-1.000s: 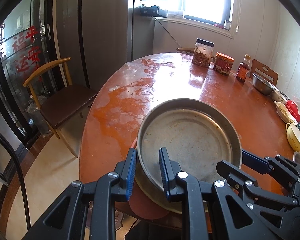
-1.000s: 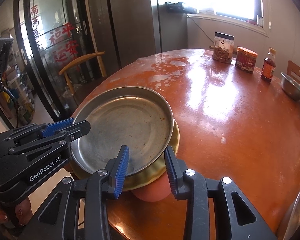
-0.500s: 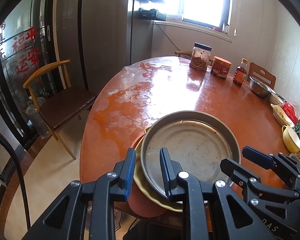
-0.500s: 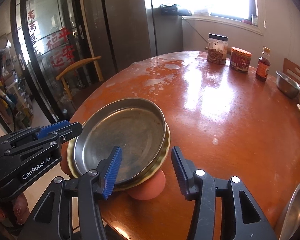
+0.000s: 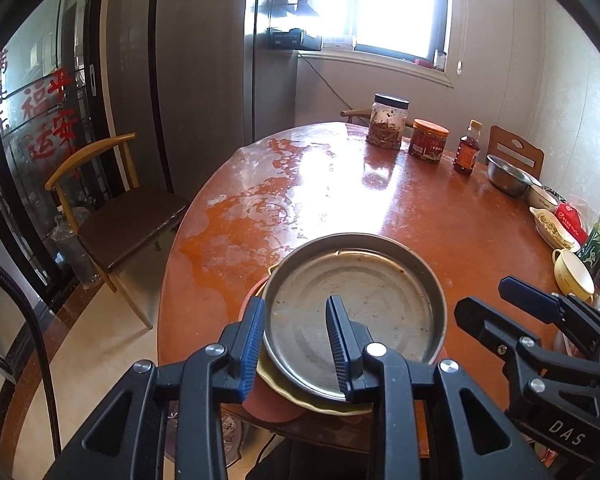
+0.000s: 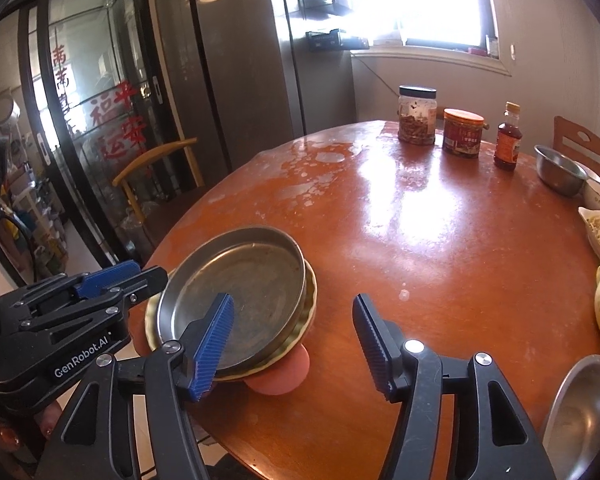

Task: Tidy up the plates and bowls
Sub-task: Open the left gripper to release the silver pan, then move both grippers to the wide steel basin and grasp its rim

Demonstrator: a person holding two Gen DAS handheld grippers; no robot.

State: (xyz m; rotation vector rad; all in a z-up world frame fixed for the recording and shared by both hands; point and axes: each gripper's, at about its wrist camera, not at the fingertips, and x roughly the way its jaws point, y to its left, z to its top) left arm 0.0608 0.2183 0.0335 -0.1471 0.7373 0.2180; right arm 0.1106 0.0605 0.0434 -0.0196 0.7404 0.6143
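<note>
Counter: round glossy red-brown wooden counter [image 6: 440,240]; the stack is carried at its near edge.
Stack: round shallow grey metal pan [image 6: 244,292] is nested on a yellow fluted ceramic plate [image 6: 310,300], above an orange-pink dish [image 6: 280,376].
Right claw [image 6: 296,340]: jaws are opening, wide apart; nothing is gripped.
Left claw [image 5: 296,340]: jaws are opening, narrowly parted astride the pan rim; no pad is pressed.

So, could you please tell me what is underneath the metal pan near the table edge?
The metal pan sits on a yellow fluted dish, which rests on an orange plate. Only their rims show; the pan covers their middles, so anything lying on them cannot be seen.
</note>
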